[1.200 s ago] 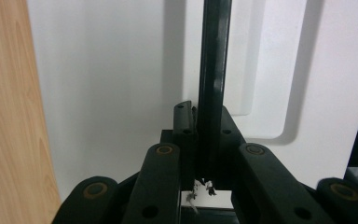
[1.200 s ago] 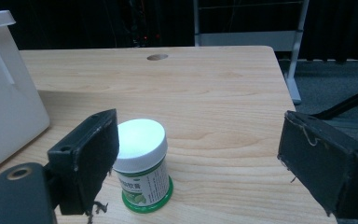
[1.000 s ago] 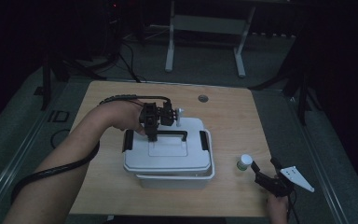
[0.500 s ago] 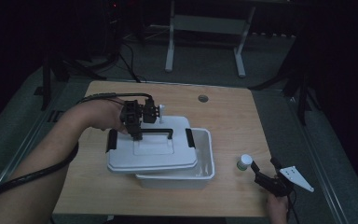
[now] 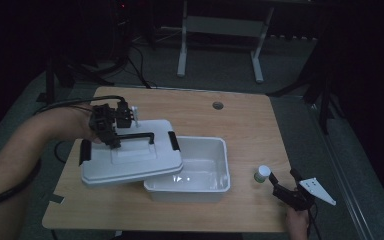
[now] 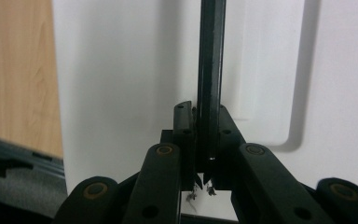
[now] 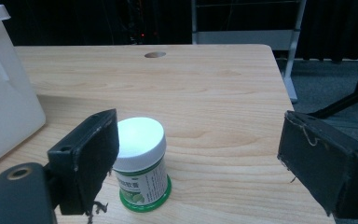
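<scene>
My left gripper (image 5: pixel 111 131) is shut on the black handle (image 5: pixel 135 135) of a white lid (image 5: pixel 130 162). It holds the lid tilted above the left end of an open white box (image 5: pixel 225 160). In the left gripper view the jaws (image 6: pixel 207 135) pinch the thin handle bar (image 6: pixel 212 70) against the lid's top (image 6: pixel 121 93). My right gripper (image 5: pixel 283 179) rests open near the table's front right corner. A small white-capped bottle with a green label (image 5: pixel 263 173) stands just in front of it. In the right gripper view the bottle (image 7: pixel 141 161) stands beside the left pad, untouched, inside the wide gap (image 7: pixel 203 156).
The wooden table (image 5: pixel 240 125) has a round cable hole (image 5: pixel 218 105) near its far edge. The box's white wall (image 7: pixel 4 93) rises left of the bottle. A metal stand (image 5: pixel 220 25) and cables sit on the dark floor behind the table.
The left gripper has carried the lid up and to the left, uncovering most of the box's inside. The right gripper and the bottle have kept still.
</scene>
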`<state>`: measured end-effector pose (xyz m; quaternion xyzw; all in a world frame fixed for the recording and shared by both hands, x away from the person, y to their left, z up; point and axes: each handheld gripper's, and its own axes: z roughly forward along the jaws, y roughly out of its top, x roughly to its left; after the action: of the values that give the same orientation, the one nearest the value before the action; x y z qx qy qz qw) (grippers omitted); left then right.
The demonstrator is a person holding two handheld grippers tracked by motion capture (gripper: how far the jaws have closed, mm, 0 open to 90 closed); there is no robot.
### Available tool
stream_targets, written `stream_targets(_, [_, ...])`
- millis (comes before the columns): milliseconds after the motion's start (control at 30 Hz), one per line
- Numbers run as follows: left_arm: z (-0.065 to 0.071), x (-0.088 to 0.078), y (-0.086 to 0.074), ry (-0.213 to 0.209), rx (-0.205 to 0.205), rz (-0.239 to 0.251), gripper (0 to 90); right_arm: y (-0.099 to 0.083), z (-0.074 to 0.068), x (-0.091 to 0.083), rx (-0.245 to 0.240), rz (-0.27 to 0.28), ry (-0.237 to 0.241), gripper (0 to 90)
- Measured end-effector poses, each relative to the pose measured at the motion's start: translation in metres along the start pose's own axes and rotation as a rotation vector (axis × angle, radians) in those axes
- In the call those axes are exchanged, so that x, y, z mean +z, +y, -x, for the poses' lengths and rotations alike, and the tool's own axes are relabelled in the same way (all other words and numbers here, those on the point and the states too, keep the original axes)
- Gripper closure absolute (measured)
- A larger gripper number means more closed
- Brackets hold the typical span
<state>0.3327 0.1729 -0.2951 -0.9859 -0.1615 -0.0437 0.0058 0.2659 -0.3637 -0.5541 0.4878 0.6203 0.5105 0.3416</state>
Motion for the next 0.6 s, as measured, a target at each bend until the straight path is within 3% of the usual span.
stream_targets(67, [0.000,-0.001,-0.006,0.012,-0.010,0.001,83.4,0.000,0.000,0.000,-0.003,0.000,0.000,12.0])
stream_targets(100, [-0.002,-0.003,-0.020,0.007,-0.040,0.001,83.4,0.000,0.000,0.000,-0.004,0.000,-0.001,12.0])
stream_targets(300, [-0.006,-0.005,-0.058,0.011,-0.118,0.003,83.5,0.000,-0.001,0.000,-0.008,-0.005,-0.006,12.0])
stream_targets(600, [-0.015,0.014,-0.104,-0.002,-0.244,-0.043,83.5,0.000,-0.002,0.001,-0.019,-0.011,-0.012,12.0])
